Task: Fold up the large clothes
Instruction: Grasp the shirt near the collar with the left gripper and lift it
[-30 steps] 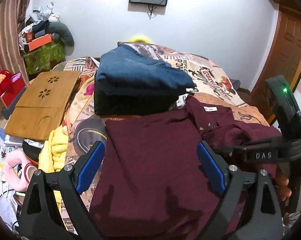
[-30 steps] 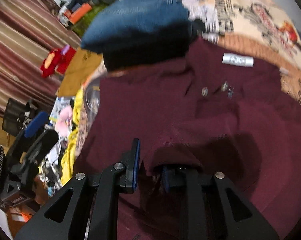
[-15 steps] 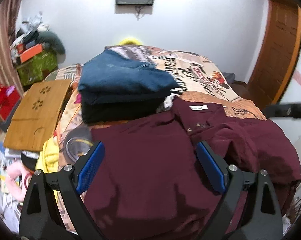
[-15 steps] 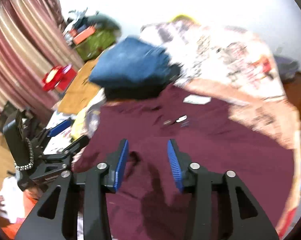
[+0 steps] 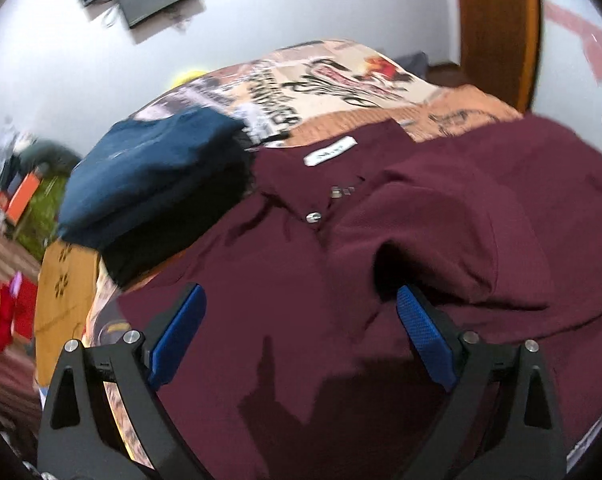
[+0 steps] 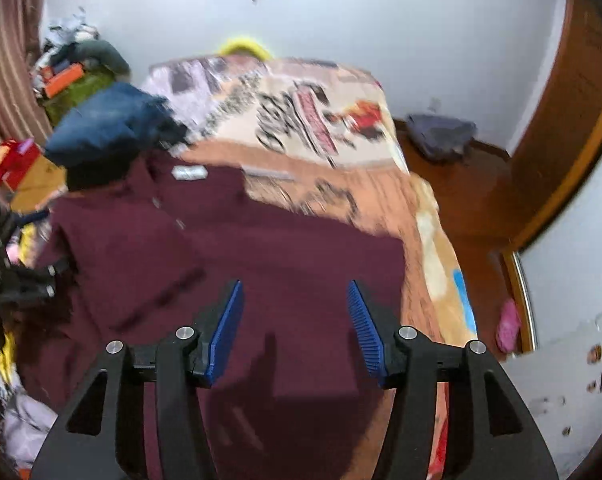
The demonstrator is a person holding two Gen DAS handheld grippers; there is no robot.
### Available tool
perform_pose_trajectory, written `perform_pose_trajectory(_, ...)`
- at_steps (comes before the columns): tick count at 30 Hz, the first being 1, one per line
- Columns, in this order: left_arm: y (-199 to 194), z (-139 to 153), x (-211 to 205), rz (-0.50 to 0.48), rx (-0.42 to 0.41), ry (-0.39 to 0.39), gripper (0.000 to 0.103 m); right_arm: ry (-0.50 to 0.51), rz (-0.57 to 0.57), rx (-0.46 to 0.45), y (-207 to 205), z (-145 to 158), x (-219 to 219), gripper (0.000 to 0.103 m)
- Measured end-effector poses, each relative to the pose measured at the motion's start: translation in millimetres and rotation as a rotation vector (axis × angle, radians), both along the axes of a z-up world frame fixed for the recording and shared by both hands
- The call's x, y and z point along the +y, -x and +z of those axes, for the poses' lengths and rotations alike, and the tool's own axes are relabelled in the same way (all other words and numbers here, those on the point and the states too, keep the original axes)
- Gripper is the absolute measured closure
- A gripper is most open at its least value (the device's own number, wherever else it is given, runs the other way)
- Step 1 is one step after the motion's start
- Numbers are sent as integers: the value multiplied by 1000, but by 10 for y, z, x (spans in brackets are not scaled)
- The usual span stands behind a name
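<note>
A large maroon polo shirt lies front up on the bed, collar and white label at the far side; its right sleeve is folded over onto the chest. It also shows in the right wrist view. My left gripper is open and empty, just above the shirt's middle, its right pad by the folded sleeve's edge. My right gripper is open and empty above the shirt's right part. The left gripper shows at the left edge of the right wrist view.
A stack of folded clothes, blue on black, sits beyond the shirt's left shoulder. The printed bedspread covers the bed. A wooden lap tray and clutter lie left of the bed. A wooden door stands at the right.
My right gripper let go of the sleeve, opened wider and swung right. My left gripper tilted and moved closer over the shirt. The sleeve now lies folded on the chest.
</note>
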State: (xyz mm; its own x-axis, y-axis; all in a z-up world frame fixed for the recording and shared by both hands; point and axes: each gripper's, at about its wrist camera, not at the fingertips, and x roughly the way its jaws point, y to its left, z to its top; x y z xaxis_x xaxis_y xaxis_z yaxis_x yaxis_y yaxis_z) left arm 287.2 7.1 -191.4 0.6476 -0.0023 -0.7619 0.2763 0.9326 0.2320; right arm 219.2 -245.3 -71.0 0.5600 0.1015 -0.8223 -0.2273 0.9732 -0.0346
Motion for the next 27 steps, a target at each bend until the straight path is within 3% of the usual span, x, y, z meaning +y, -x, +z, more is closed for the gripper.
perform_pose_trajectory(5,-203,-158,-259,-77,-8,-109,7,-44,-69,98,34,-407,-250,53)
perform_pose_trajectory(10,-283,-19,-437,-117,-92,-98,11,-68,-113,65,106,-534,-314,46)
perform_pose_trajectory(13,-292,130,-538,-139,-143,-47,27,-81,-126,52,139,-561,-334,42)
perform_pose_trajectory(15,-305,208,-599,-161,-149,0,53,-98,-133,55,141,-591,-361,41)
perform_pose_trajectory(18,-361,286,-616,-155,-138,61,78,-123,-142,56,145,-613,-391,40)
perform_pose_trajectory(23,-464,431,-291,-54,-102,250,90,-126,-143,53,163,-616,-400,40)
perform_pose_trajectory(27,-410,502,183,82,-83,373,91,-127,-139,59,151,-613,-401,39)
